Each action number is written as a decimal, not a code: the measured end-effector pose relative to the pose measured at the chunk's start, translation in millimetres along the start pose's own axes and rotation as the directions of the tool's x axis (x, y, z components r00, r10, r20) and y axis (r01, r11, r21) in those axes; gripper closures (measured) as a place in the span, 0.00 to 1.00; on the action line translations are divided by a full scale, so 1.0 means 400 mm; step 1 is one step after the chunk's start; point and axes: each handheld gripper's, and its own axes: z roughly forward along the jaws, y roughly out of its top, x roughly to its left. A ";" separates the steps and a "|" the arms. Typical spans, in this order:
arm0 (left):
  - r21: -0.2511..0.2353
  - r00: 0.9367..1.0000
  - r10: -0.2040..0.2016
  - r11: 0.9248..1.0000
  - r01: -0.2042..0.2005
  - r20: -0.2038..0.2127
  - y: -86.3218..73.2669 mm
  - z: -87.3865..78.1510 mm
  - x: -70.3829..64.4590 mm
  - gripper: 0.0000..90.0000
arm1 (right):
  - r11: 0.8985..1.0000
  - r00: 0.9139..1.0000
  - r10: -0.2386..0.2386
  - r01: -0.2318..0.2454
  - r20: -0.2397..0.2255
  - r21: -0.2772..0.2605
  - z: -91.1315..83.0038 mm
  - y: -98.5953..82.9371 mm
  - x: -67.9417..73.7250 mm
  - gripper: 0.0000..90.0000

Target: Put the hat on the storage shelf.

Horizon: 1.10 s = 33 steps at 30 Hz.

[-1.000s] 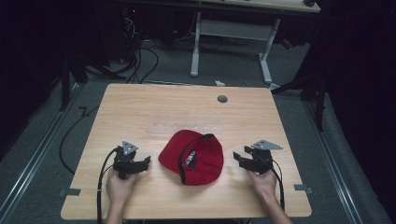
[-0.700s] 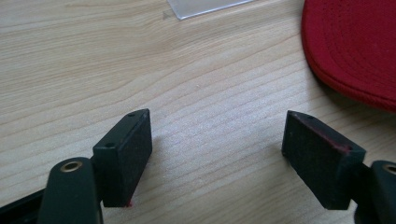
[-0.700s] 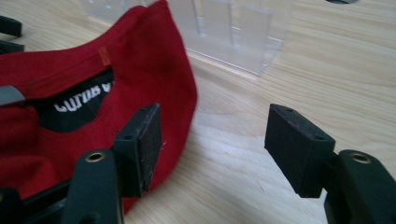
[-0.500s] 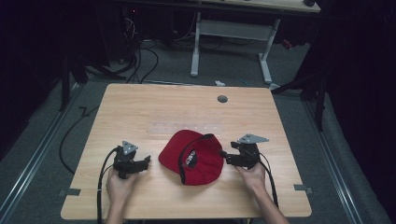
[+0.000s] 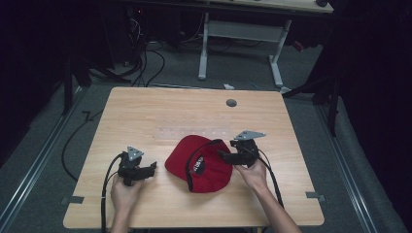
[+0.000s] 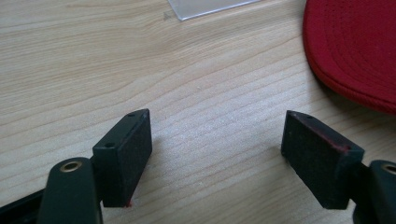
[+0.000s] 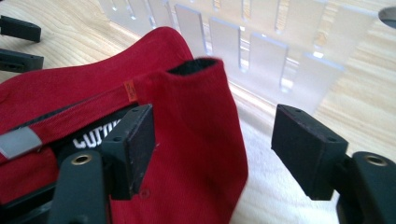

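Red cap (image 7: pixel 187 121) between right gripper (image 7: pixel 212 149) jaws

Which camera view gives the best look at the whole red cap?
The high view: the whole red cap lies upside down, lining showing. The right gripper view shows its rear edge and inner label close up; the left gripper view shows a stitched edge.

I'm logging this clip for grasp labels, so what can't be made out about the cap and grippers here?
- Cap label, right gripper view: white lettering cut off by the near jaw.
- Cap brim, left gripper view: cropped by the frame edge.
- Right gripper, high view: jaws too small to tell whether they touch the cap.
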 end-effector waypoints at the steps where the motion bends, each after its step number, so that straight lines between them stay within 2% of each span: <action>1: 0.000 1.000 0.000 1.000 0.000 0.000 0.000 0.000 0.000 0.28 | 1.000 1.000 -0.005 0.005 -0.013 0.001 0.009 0.006 0.001 0.32; 6: -0.003 1.000 0.000 1.000 0.000 -0.002 0.000 0.001 0.000 0.28 | 1.000 0.999 -0.019 0.020 -0.043 0.016 0.045 0.022 0.010 0.32; 9: -0.001 1.000 -0.001 1.000 0.001 -0.002 0.001 0.002 0.000 0.28 | 1.000 0.998 -0.013 0.014 -0.056 0.025 0.052 0.027 0.012 0.32; 11: 0.001 1.000 0.003 1.000 -0.003 -0.003 0.001 0.002 0.000 0.28 | 0.999 0.997 -0.026 0.027 -0.067 0.024 0.066 0.033 0.015 0.34; 16: -0.001 1.000 0.000 1.000 0.000 -0.003 0.001 0.002 0.000 0.28 | 1.000 0.996 -0.016 0.019 -0.093 0.025 0.089 0.032 0.008 0.39; 19: -0.001 1.000 0.000 1.000 0.000 -0.003 0.001 0.002 0.000 0.28 | 0.999 0.993 -0.018 0.021 -0.114 0.027 0.107 0.025 0.005 0.46; 23: -0.001 1.000 0.005 1.000 -0.005 -0.002 -0.001 0.001 -0.001 0.27 | 0.999 0.993 -0.040 0.044 -0.111 0.030 0.120 0.022 0.009 0.50; 26: 0.001 1.000 0.008 1.000 -0.008 -0.002 -0.001 0.001 -0.001 0.27 | 0.999 0.993 -0.036 0.040 -0.111 0.034 0.121 0.023 0.010 0.54; 28: -0.001 1.000 0.006 1.000 -0.006 -0.002 -0.002 0.001 -0.002 0.27 | 0.998 0.993 -0.047 0.050 -0.108 0.030 0.122 0.024 0.010 0.62; 29: -0.001 1.000 0.006 1.000 -0.006 -0.002 -0.002 0.001 -0.002 0.27 | 0.998 0.993 -0.047 0.050 -0.108 0.030 0.122 0.024 0.010 0.62; 33: 0.000 1.000 0.006 1.000 -0.006 -0.001 -0.002 0.001 -0.002 0.27 | 0.998 0.991 -0.043 0.047 -0.129 0.029 0.119 0.022 0.002 0.73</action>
